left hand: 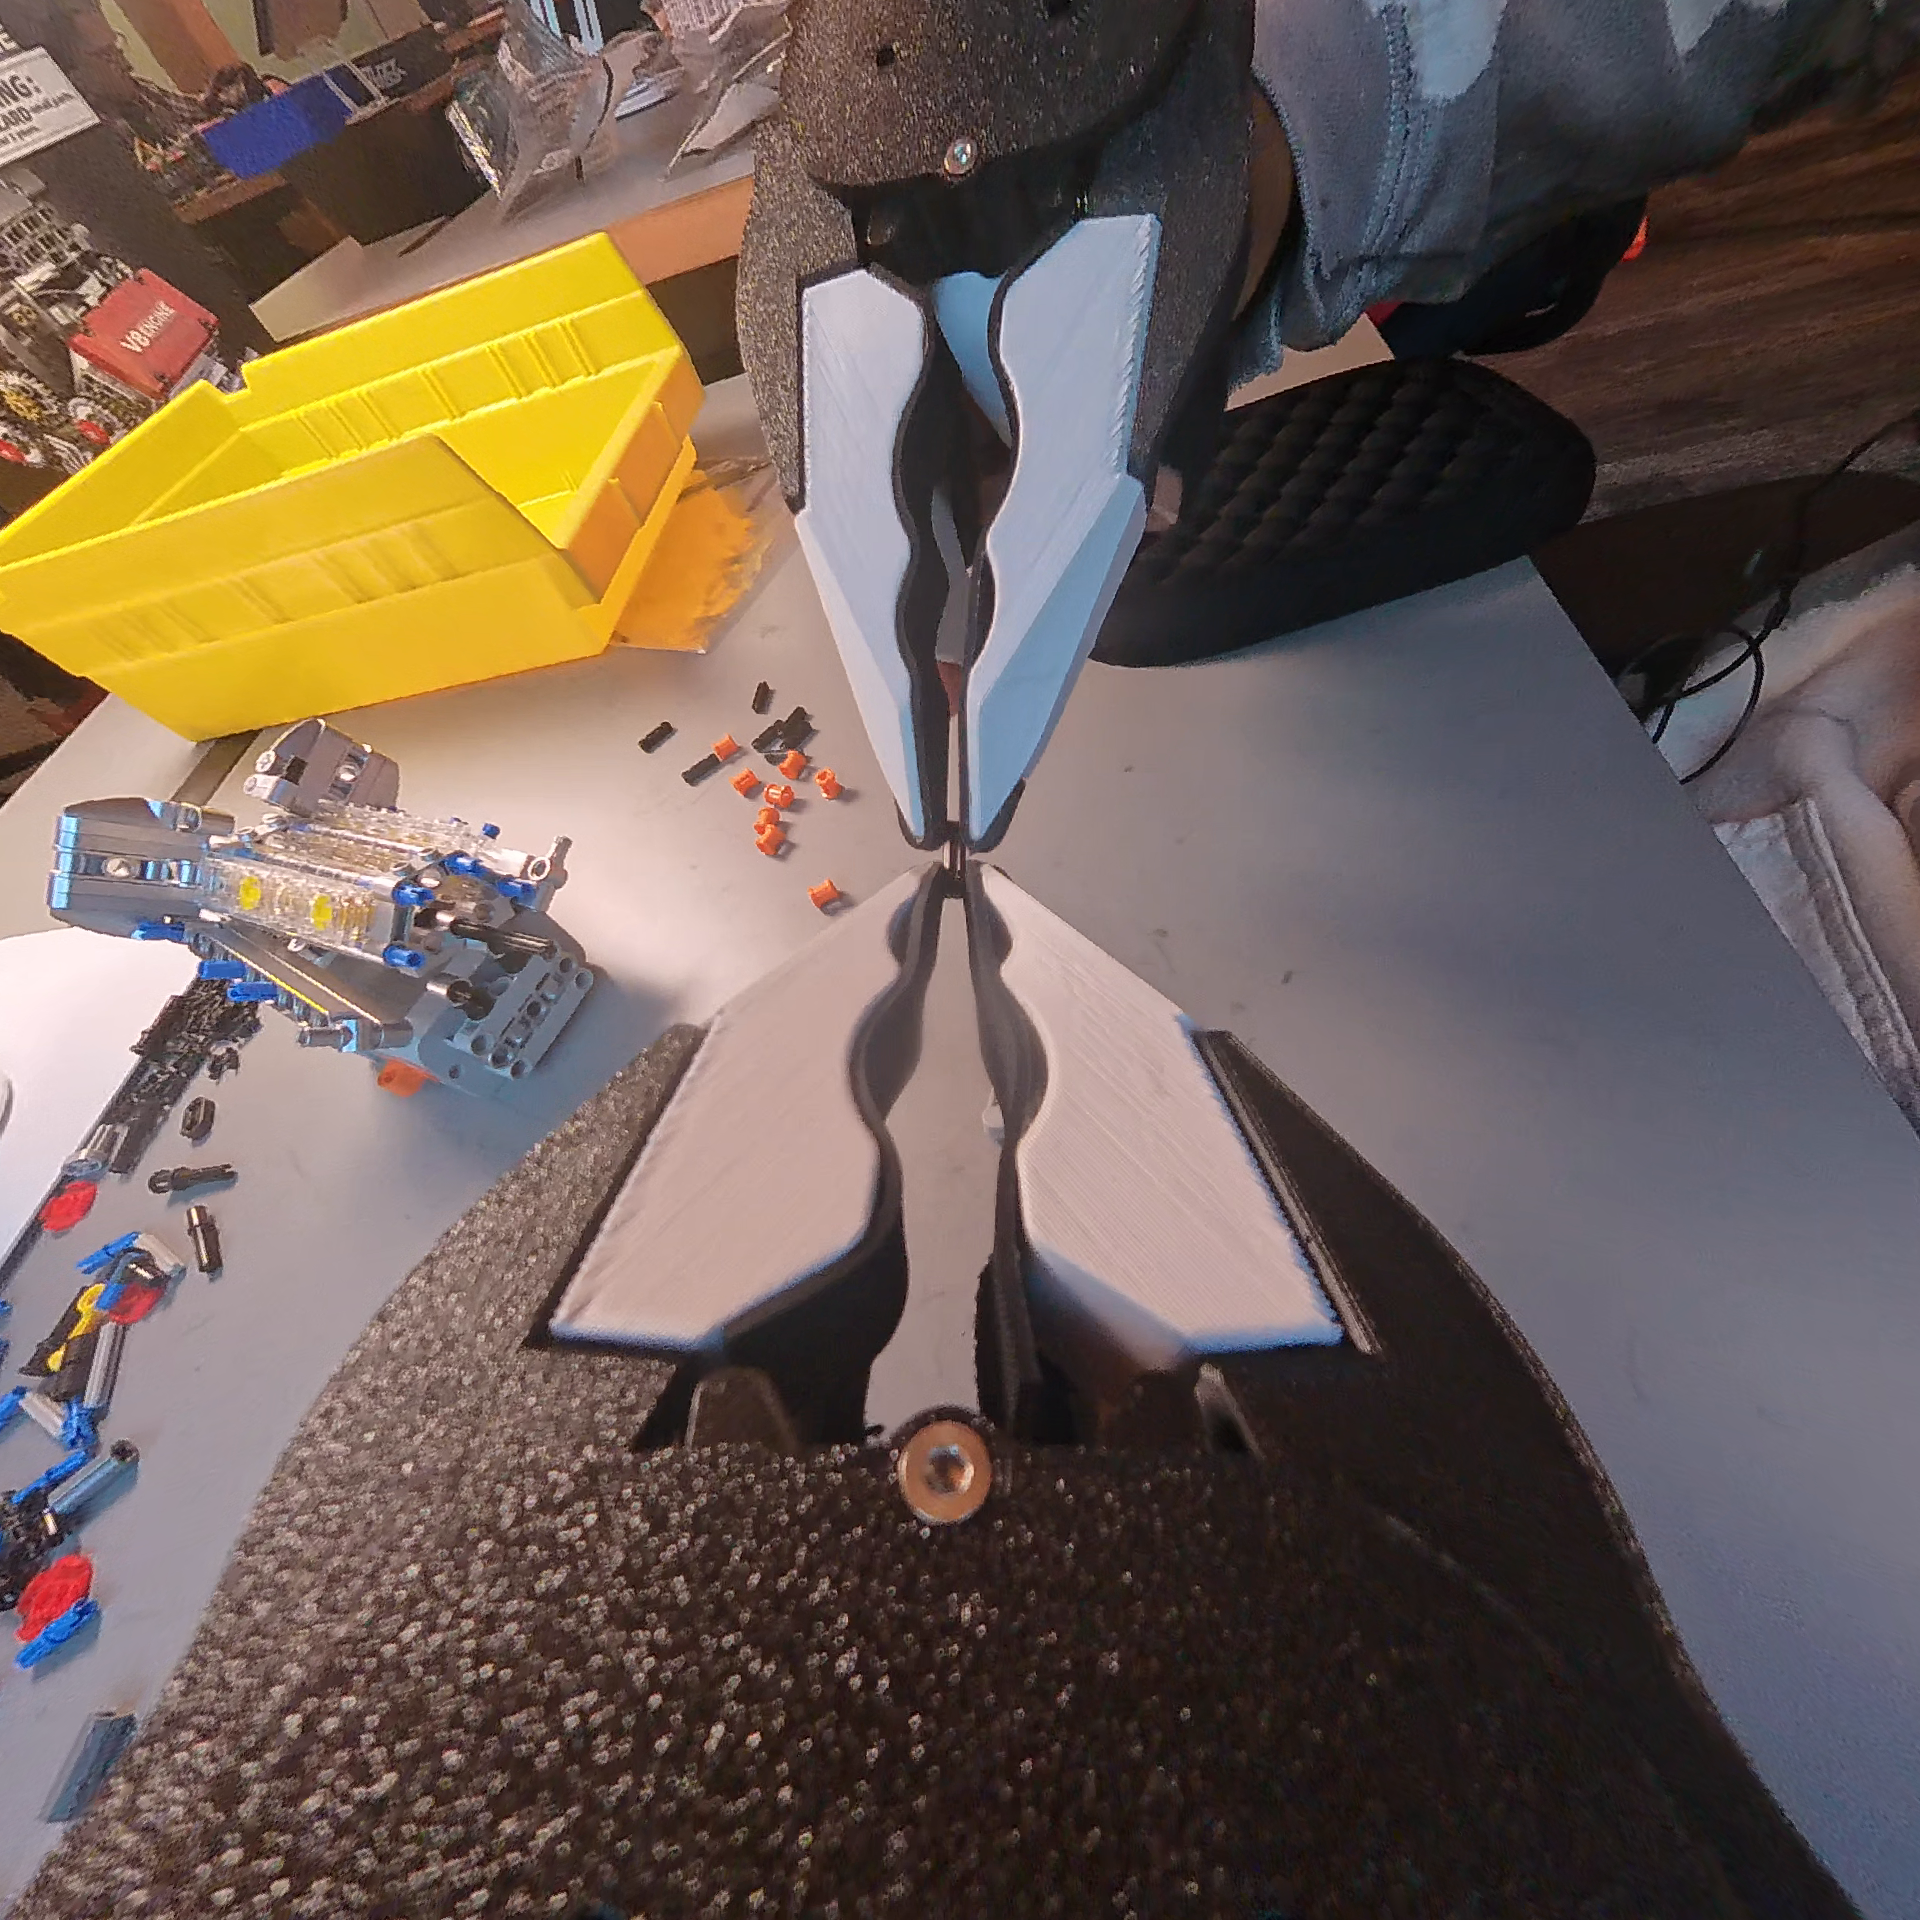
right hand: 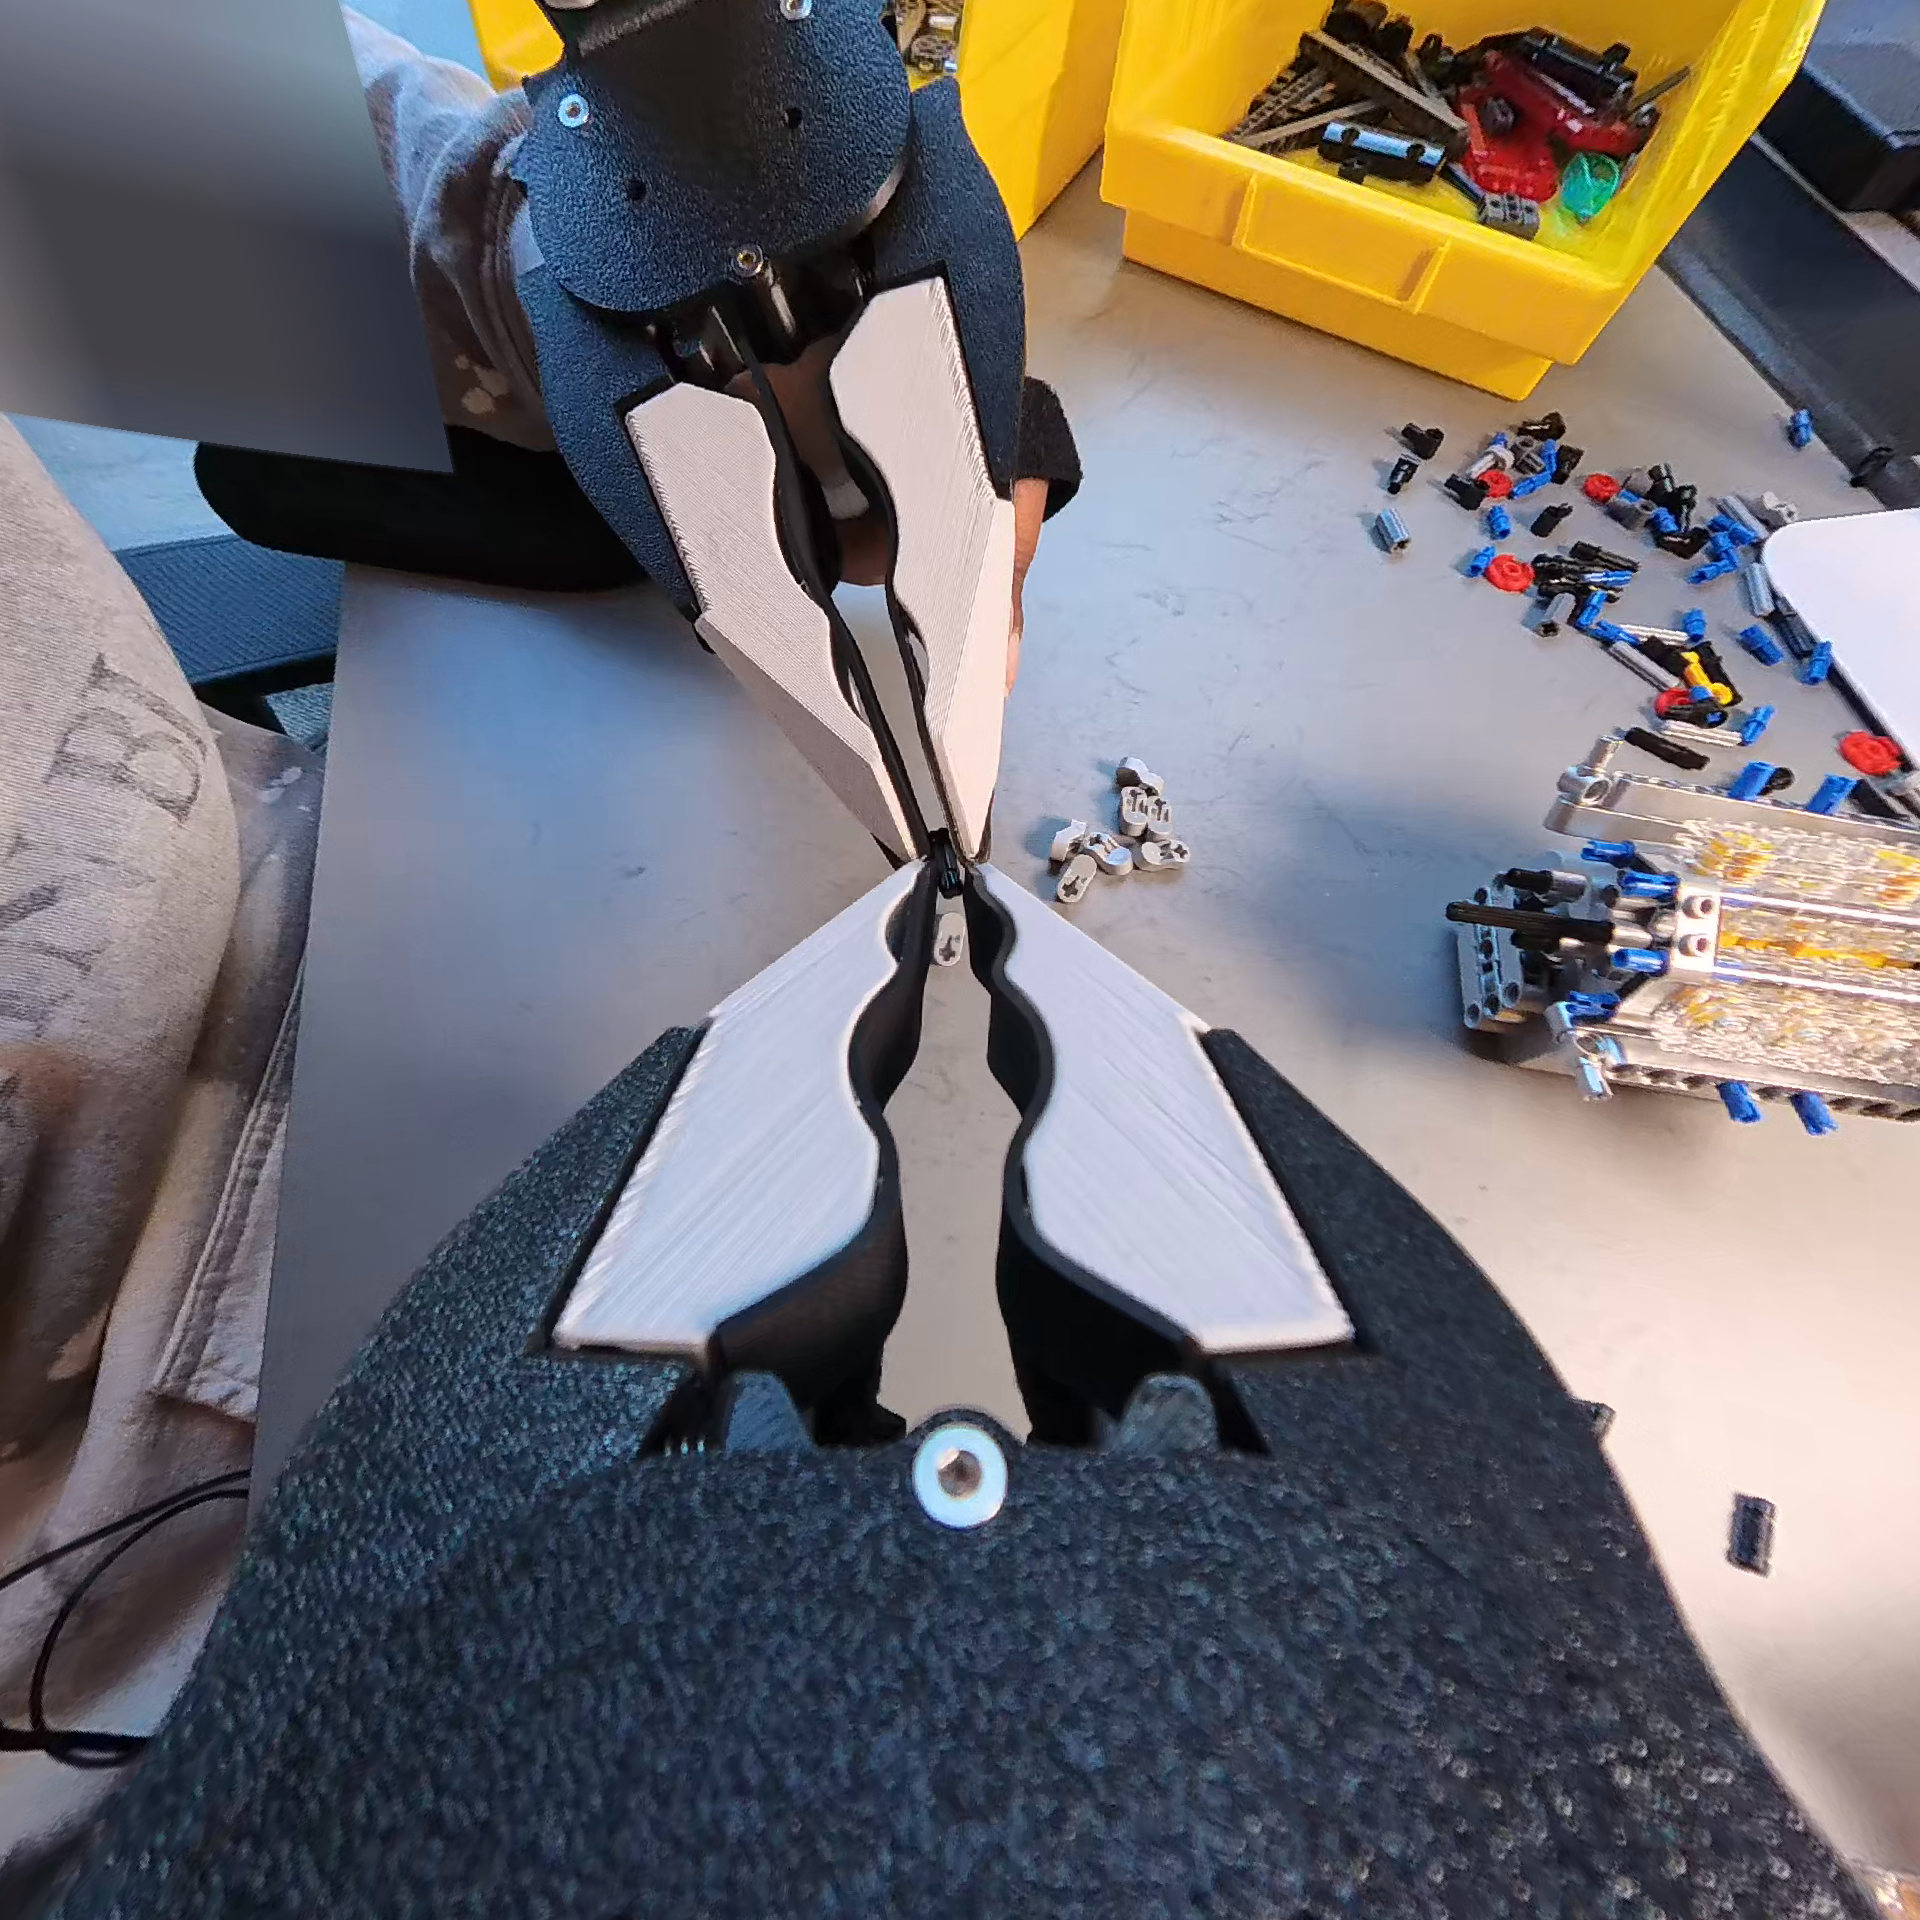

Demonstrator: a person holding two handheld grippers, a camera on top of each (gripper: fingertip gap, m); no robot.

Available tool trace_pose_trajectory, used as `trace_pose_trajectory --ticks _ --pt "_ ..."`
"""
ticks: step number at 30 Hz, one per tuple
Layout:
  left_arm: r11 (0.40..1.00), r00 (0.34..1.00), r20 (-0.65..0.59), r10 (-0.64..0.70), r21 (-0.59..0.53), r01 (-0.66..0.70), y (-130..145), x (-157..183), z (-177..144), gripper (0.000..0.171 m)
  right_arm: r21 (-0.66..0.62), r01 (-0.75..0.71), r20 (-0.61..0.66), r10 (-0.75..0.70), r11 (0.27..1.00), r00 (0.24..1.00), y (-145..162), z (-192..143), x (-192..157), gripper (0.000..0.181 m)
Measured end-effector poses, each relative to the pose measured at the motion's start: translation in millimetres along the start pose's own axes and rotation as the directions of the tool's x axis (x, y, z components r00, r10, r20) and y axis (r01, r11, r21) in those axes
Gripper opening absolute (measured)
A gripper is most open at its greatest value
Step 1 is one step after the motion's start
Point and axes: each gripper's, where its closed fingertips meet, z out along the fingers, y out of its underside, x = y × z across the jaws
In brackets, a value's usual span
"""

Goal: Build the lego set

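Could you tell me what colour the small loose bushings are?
Orange bushings, clearest in the left wrist view.

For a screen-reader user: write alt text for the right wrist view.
Two grippers, the right gripper and the left gripper, meet tip to tip over a grey table, pinching a small black pin. Grey connector pieces lie nearby, a brick-built model right.

Grey table [left hand: 1351,935], scuffed, lit warmly from one side. Black mesh chair [left hand: 1351,499] tucked against its edge. Dark wood floor [left hand: 1766,260] beyond. Cluttered shelving [left hand: 94,312] behind (contents indistinct).
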Motion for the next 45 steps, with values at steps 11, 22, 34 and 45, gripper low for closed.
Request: trace_pose_trajectory --ticks 11,22,34,45 --pt "0.999 0.999 0.039 0.017 0.032 -0.018 -6.8 -3.8 -3.4 0.001 0.044 -0.044 0.026 0.043 0.998 0.999 -6.9 -2.7 1.3 0.004" --pt "0.983 0.986 -0.101 -0.134 -0.138 0.120 34.6 -2.7 -6.2 0.012 -0.339 0.058 0.050 -0.044 0.939 0.998 41.8 26.3 0.7 0.002" --pt "0.938 0.987 -0.128 -0.100 -0.343 0.051 71.3 12.2 8.2 0.011 -0.516 0.121 0.110 -0.075 0.848 0.991 54.0 41.4 -0.7 0.002" --pt "0.928 0.983 -0.113 -0.143 -0.360 0.094 71.8 11.7 10.8 0.005 -0.587 0.113 0.118 -0.053 0.802 0.992 56.2 41.3 0.5 0.002"
